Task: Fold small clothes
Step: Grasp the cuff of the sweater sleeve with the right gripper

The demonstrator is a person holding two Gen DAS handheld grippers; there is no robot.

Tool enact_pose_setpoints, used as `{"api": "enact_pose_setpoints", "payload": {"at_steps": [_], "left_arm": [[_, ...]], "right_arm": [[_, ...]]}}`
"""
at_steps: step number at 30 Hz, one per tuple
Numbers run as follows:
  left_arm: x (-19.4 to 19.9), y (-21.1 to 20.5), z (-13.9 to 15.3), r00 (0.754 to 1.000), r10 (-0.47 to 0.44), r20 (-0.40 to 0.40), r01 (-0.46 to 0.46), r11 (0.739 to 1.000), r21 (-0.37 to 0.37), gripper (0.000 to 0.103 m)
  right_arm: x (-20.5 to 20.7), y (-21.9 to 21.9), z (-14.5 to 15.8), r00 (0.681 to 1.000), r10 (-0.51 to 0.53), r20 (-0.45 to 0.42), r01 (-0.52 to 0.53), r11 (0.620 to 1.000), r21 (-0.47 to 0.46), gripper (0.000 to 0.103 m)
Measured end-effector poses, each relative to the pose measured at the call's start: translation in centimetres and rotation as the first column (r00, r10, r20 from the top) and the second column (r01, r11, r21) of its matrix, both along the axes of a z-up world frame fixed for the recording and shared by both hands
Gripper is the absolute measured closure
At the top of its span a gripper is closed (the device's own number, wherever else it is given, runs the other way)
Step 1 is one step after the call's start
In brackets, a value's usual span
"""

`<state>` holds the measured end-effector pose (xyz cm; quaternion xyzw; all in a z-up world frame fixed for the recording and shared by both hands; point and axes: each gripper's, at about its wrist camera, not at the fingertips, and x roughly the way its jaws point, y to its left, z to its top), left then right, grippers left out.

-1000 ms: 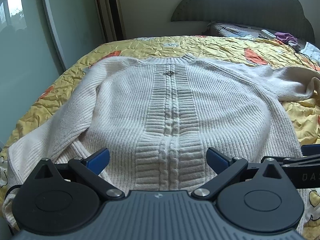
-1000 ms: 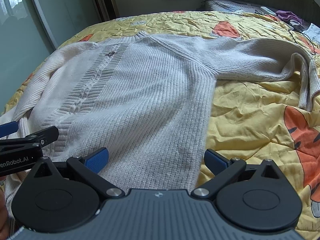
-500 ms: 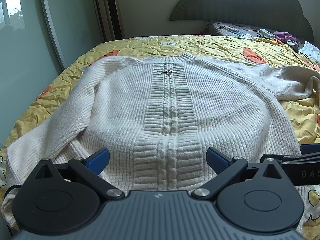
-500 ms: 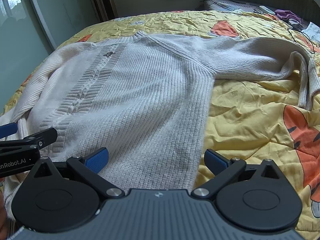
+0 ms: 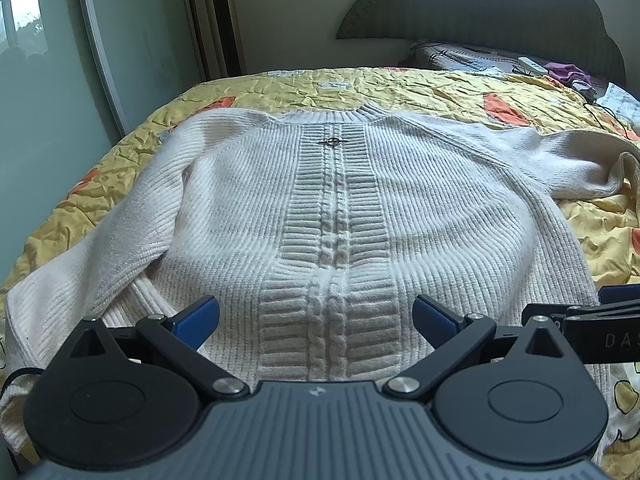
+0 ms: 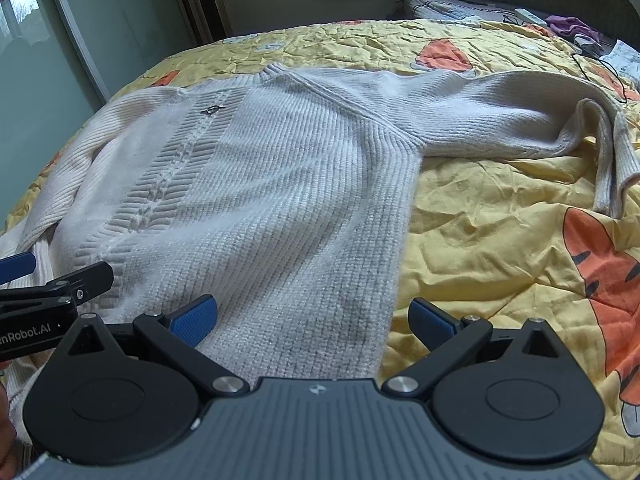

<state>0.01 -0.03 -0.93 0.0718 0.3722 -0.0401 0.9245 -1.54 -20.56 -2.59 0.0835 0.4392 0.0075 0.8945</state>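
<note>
Left gripper: jaws spread wide, holding nothing, poised low over the hem end of the cream knit sweater, which lies face up on the yellow quilt with its cable panel running straight away from the camera; near sleeve trails down toward the bed's edge. Risk noted: a pinch taken here, at the middle of the hem, would likely catch only the top layer (thick ribbing, loose weave), so the front could lift off the back and bunch. Right gripper: likewise wide apart and empty, straddling the sweater's side edge, one blue pad over knit, the other pad over bare quilt. Far sleeve lies stretched across the quilt, its cuff doubled back. Risks noted: closing here could gather quilt along with the knit; a body fold made before that sleeve is brought in would probably leave it dragging outside.
</note>
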Motion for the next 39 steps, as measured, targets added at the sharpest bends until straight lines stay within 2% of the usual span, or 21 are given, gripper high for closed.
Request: {"api": "enact_pose_setpoints", "payload": {"at_steps": [3, 7, 13, 17, 19, 21, 23, 25, 30, 33, 35, 36, 37, 39], "left_arm": [[0.1, -0.3, 0.1, 1.0, -0.004, 0.003, 0.004, 1.0, -0.006, 0.0], [0.4, -0.9, 0.2, 1.0, -0.02, 0.004, 0.02, 1.0, 0.003, 0.0], [0.9, -2.1, -0.2, 0.999, -0.049, -0.001, 0.049, 0.999, 0.018, 0.0], [1.1, -2.9, -0.3, 0.998, -0.065, 0.009, 0.065, 0.997, 0.033, 0.0], [1.2, -3.3, -0.4, 0.997, -0.072, 0.012, 0.071, 0.997, 0.043, 0.0], [1.3, -3.6, -0.6, 0.997, -0.08, 0.008, 0.08, 0.996, 0.047, 0.0], [1.5, -4.0, -0.9, 0.996, -0.084, 0.001, 0.084, 0.995, 0.052, 0.0], [1.7, -4.3, -1.1, 0.996, -0.089, -0.006, 0.089, 0.995, 0.054, 0.0], [1.8, -4.7, -1.2, 0.995, -0.095, -0.008, 0.096, 0.993, 0.071, 0.0], [1.9, -4.7, -1.2, 0.995, -0.095, -0.009, 0.095, 0.993, 0.072, 0.0], [1.9, -4.7, -1.2, 0.995, -0.095, -0.011, 0.095, 0.993, 0.073, 0.0], [1.9, -4.7, -1.2, 0.996, -0.094, -0.012, 0.095, 0.993, 0.074, 0.0], [1.9, -4.7, -1.2, 0.996, -0.094, -0.013, 0.095, 0.993, 0.074, 0.0], [1.9, -4.7, -1.2, 0.995, -0.094, -0.013, 0.095, 0.993, 0.076, 0.0]], "right_arm": [[0.0, -0.2, 0.1, 1.0, 0.006, 0.022, -0.006, 1.0, -0.006, 0.0], [-0.2, -0.9, 0.4, 0.995, 0.014, 0.101, -0.011, 1.0, -0.028, 0.0], [-0.5, -2.6, 0.5, 0.977, 0.029, 0.213, 0.018, 0.976, -0.217, 0.0], [-2.1, -7.1, 1.5, 0.915, -0.094, 0.392, 0.192, 0.956, -0.22, 0.0], [-2.4, -10.1, 1.4, 0.881, -0.21, 0.425, 0.308, 0.935, -0.177, 0.0], [-2.2, -13.6, 0.9, 0.853, -0.34, 0.395, 0.415, 0.902, -0.121, 0.003], [-1.8, -16.7, 0.0, 0.838, -0.422, 0.346, 0.472, 0.879, -0.071, 0.011], [-1.7, -18.8, -0.8, 0.821, -0.464, 0.333, 0.497, 0.868, -0.015, 0.013], [-0.2, -21.0, -2.3, 0.823, -0.482, 0.301, 0.505, 0.863, 0.003, 0.025], [0.9, -21.9, -2.9, 0.822, -0.488, 0.292, 0.499, 0.865, 0.041, 0.047], [1.0, -22.4, -3.0, 0.813, -0.502, 0.294, 0.507, 0.859, 0.064, 0.069], [0.9, -22.5, -2.9, 0.808, -0.509, 0.296, 0.512, 0.856, 0.076, 0.074], [0.7, -23.0, -2.9, 0.802, -0.519, 0.295, 0.512, 0.852, 0.107, 0.085], [0.0, -24.2, -2.7, 0.796, -0.532, 0.29, 0.495, 0.847, 0.195, 0.087]]}}
